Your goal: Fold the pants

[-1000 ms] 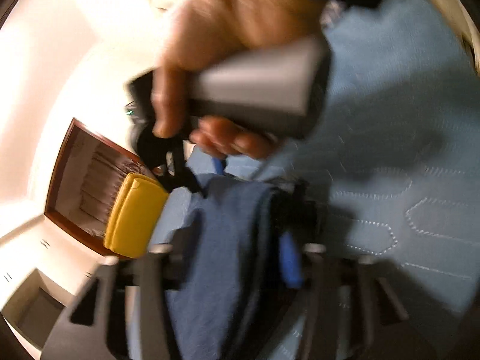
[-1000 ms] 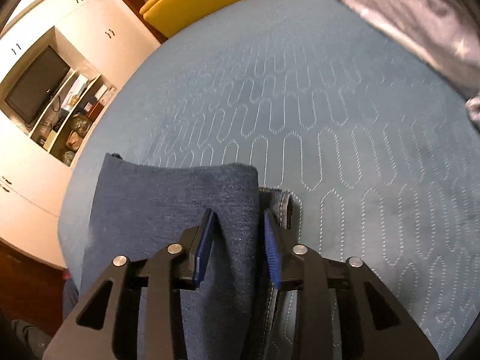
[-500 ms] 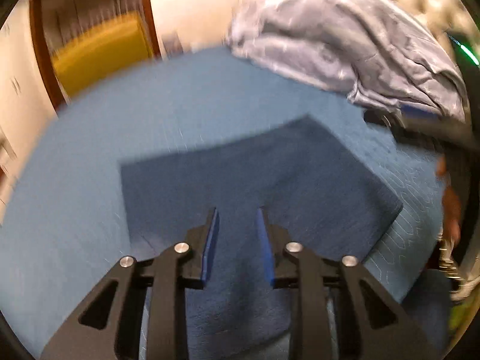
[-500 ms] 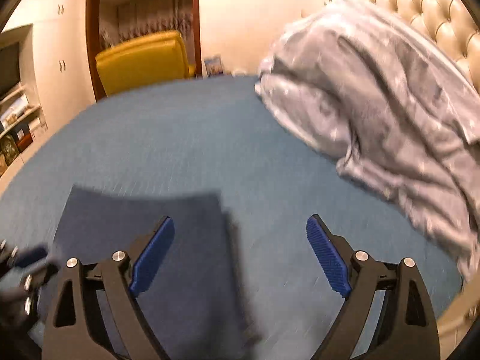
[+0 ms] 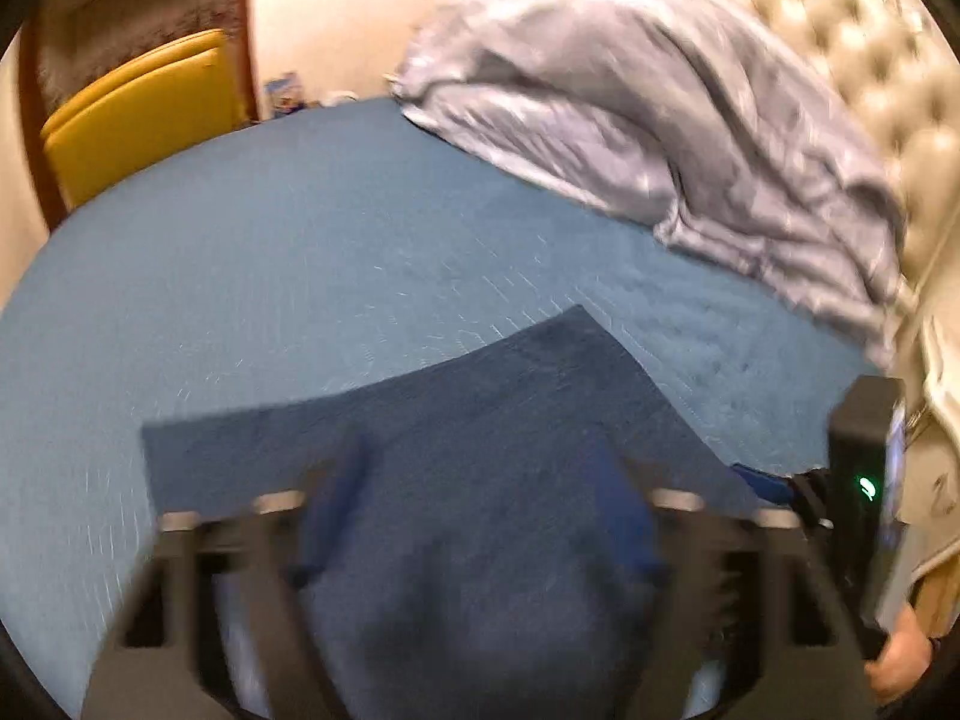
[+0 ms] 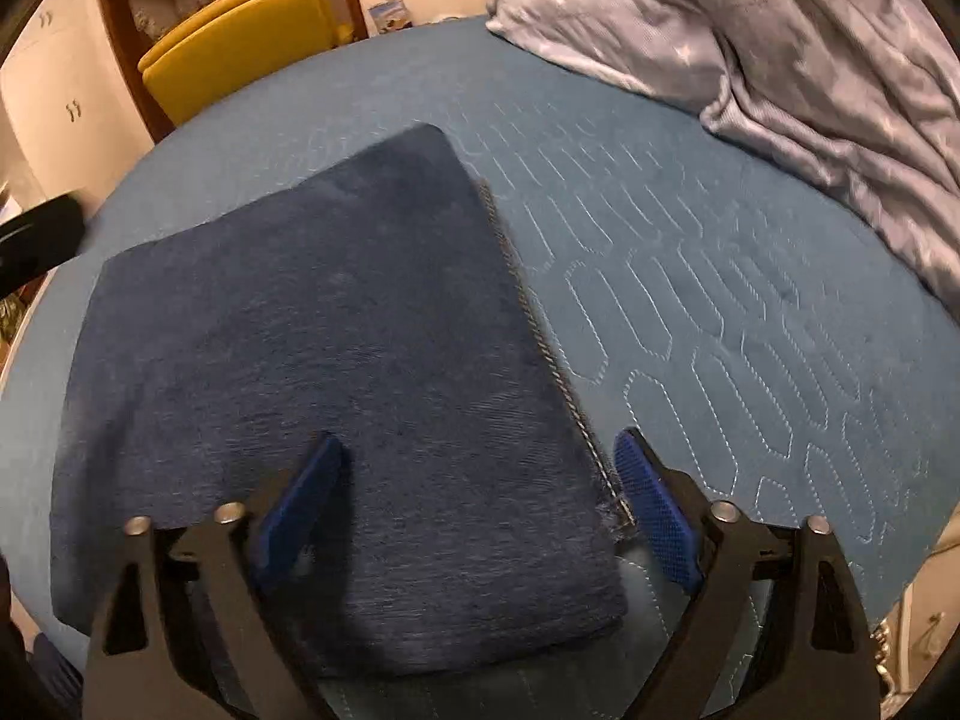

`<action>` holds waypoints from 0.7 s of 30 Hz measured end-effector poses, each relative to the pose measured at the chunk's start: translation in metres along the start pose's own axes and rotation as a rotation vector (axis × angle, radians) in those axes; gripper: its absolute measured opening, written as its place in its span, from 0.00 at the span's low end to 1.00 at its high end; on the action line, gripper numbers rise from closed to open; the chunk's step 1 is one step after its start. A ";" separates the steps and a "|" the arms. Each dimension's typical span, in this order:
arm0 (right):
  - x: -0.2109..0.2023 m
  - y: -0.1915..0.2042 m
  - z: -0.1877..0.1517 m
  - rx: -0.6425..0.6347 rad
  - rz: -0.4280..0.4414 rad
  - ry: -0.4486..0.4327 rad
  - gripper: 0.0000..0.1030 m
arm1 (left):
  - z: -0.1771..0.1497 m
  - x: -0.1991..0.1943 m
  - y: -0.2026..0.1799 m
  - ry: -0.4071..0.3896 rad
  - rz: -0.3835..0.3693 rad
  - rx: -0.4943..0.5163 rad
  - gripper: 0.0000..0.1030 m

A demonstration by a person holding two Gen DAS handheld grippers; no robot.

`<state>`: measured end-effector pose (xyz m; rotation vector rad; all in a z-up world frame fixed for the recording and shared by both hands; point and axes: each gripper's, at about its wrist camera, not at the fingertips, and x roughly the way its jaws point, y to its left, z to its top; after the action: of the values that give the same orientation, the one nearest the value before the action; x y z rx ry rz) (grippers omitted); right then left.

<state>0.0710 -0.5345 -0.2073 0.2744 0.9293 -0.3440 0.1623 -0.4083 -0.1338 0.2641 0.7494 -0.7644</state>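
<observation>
Though blurred, unlabelled folded pants (image 6: 336, 372).

No readable text, label, brand or number is being shown in either view. A small blue-and-white printed item (image 6: 387, 15) is being seen standing beyond the far edge of the bed, but its print is too small and blurred to be read.

Both wrist views down over pants (image 6: 336, 372)
</observation>
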 end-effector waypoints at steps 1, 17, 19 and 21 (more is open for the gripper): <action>0.003 -0.002 -0.001 0.012 0.013 0.012 0.89 | 0.009 0.015 -0.010 0.021 -0.023 0.034 0.32; 0.010 -0.004 0.000 -0.004 -0.009 0.031 0.89 | 0.054 0.112 -0.029 0.120 -0.062 0.011 0.05; 0.011 -0.006 0.000 -0.003 -0.001 0.031 0.89 | 0.044 0.085 -0.020 0.086 -0.048 -0.033 0.17; 0.009 -0.004 -0.002 -0.006 -0.003 0.029 0.90 | 0.030 0.066 -0.007 0.063 -0.001 -0.090 0.17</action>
<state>0.0728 -0.5384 -0.2162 0.2734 0.9589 -0.3407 0.2044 -0.4620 -0.1583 0.2068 0.8416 -0.7239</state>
